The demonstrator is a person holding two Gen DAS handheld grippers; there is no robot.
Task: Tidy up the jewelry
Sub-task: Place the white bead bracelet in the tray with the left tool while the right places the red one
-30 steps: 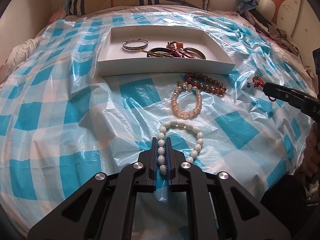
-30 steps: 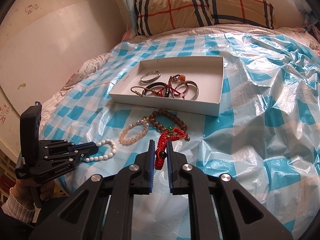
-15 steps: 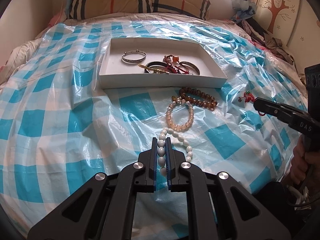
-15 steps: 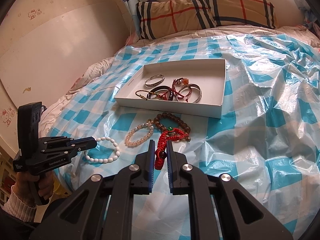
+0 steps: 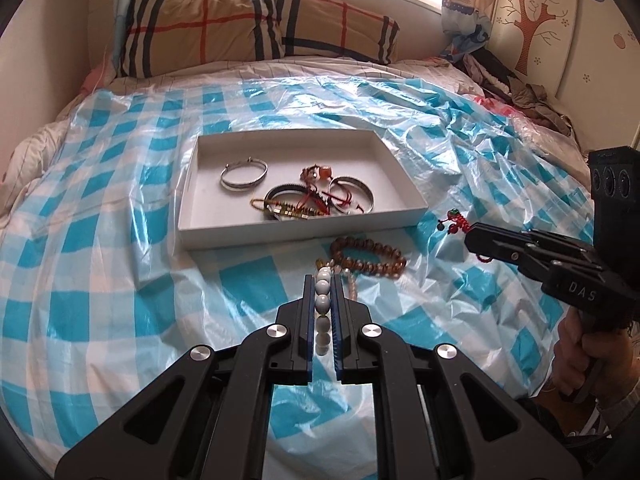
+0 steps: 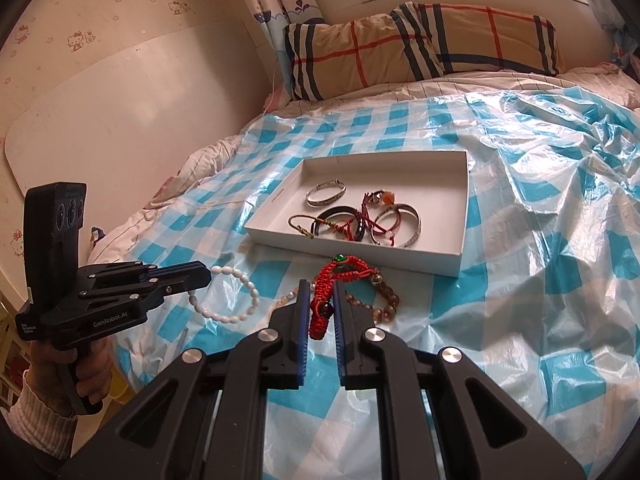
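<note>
My left gripper [image 5: 323, 280] is shut on a white bead bracelet [image 5: 322, 300], lifted off the bed; in the right wrist view that bracelet [image 6: 236, 300] hangs as a loop from the left gripper [image 6: 200, 278]. My right gripper [image 6: 320, 288] is shut on a red woven cord bracelet [image 6: 332, 280] with a green bead, also seen as the red cord bracelet [image 5: 456, 224] at the right gripper [image 5: 472, 236]. A white shallow tray [image 5: 224, 232] [image 6: 460, 236] holds several bangles and cords. A brown bead bracelet [image 5: 372, 256] and a pale peach bead bracelet [image 5: 351, 286] lie in front of the tray.
A blue-and-white checked plastic sheet [image 5: 100, 280] covers the bed, crumpled toward the right. A plaid pillow [image 5: 256, 28] lies at the headboard. Clothes [image 5: 520, 92] are piled at the far right. A wall panel [image 6: 120, 100] stands left of the bed. A hand [image 6: 80, 368] holds the left gripper.
My left gripper has risen with the white bead bracelet, lifting it off the sheet so it hangs free. The right gripper has stayed nearly still, holding the red cord bracelet.
</note>
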